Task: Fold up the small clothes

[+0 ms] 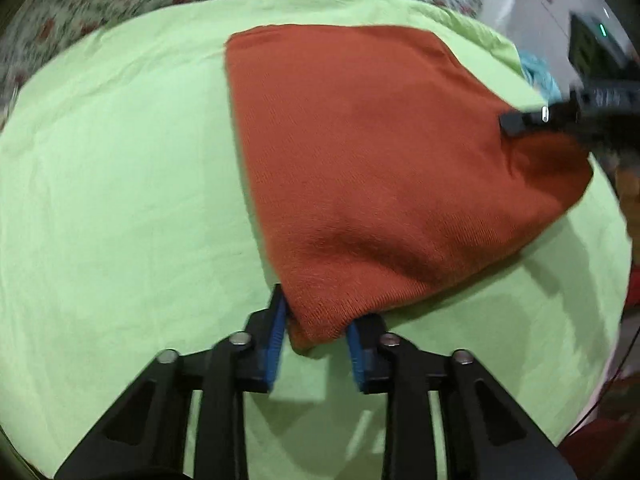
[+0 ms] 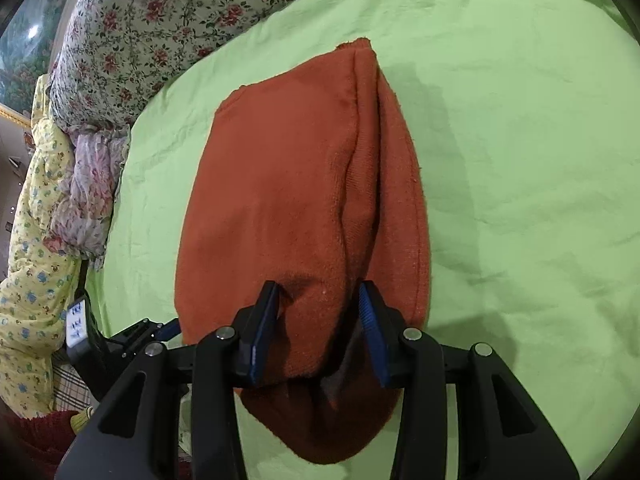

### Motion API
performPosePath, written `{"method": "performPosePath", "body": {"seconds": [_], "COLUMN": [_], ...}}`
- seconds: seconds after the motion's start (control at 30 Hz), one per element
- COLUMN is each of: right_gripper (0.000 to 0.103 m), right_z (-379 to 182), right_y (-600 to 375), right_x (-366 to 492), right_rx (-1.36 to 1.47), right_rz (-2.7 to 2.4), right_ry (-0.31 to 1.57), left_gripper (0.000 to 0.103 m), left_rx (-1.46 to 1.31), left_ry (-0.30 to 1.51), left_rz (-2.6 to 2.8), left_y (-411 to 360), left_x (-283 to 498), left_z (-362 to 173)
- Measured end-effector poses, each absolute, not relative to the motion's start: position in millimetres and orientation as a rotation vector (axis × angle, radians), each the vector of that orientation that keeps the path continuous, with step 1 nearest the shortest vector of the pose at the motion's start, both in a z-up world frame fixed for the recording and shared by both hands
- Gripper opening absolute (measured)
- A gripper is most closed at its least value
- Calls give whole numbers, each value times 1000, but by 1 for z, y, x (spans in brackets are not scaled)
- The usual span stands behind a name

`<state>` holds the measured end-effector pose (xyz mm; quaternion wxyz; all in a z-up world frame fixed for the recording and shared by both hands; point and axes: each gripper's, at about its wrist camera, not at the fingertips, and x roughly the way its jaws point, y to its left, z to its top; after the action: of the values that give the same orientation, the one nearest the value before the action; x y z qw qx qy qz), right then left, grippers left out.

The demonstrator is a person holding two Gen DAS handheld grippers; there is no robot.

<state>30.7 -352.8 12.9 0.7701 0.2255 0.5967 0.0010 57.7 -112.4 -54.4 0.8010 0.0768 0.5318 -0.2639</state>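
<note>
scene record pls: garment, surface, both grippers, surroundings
garment: orange knit cloth, folded, lying flat
surface: light green sheet
left gripper: pads closed on the cloth's near corner
right gripper: pads pinching a raised bunch of cloth at its near end
surroundings: floral quilt beyond the sheet

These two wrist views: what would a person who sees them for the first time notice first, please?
First, the rust-orange knitted garment, which lies in the middle of a lime-green sheet. Next, the two black grippers with blue pads: the left gripper has a corner of the garment between its fingers, and the right gripper has a fold of it at the near end. A floral quilt lies behind the sheet.
</note>
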Motion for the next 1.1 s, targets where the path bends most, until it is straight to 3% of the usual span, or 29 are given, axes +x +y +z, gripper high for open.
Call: {"method": "performPosePath", "body": {"seconds": [0.03, 0.07, 0.13, 0.33, 0.6, 0.8, 0.93, 0.97, 1.1], "right_gripper": [23, 15, 13, 11, 11, 12, 13, 21, 48], "right_z": [12, 12, 16, 81, -10, -9, -3, -5, 6], "right_y": [-352, -349, -349, -348, -384, -379, -383, -387, -398], "right_x": [31, 33, 34, 18, -12, -8, -4, -5, -8], "right_rx": [496, 505, 509, 682, 667, 615, 613, 626, 626], "right_rz": [7, 13, 13, 208, -28, -46, -29, -37, -98], "right_ry": [1289, 1283, 1267, 938, 1117, 1102, 1132, 1158, 1158], "left_gripper": [15, 14, 10, 8, 8, 9, 16, 19, 59], "left_rx": [145, 118, 40, -194, -297, -173, -138, -141, -189], "left_ry": [1145, 1151, 1169, 1231, 1305, 1326, 1324, 1322, 1290], "left_rz": [-564, -565, -568, -567, -555, -603, -659, -673, -690], "left_y": [-112, -109, -96, -71, -61, -76, -75, -74, -68], "left_x": [62, 61, 63, 68, 80, 85, 77, 76, 86], "left_z": [-54, -53, -52, -52, -71, -63, -44, -37, -20]}}
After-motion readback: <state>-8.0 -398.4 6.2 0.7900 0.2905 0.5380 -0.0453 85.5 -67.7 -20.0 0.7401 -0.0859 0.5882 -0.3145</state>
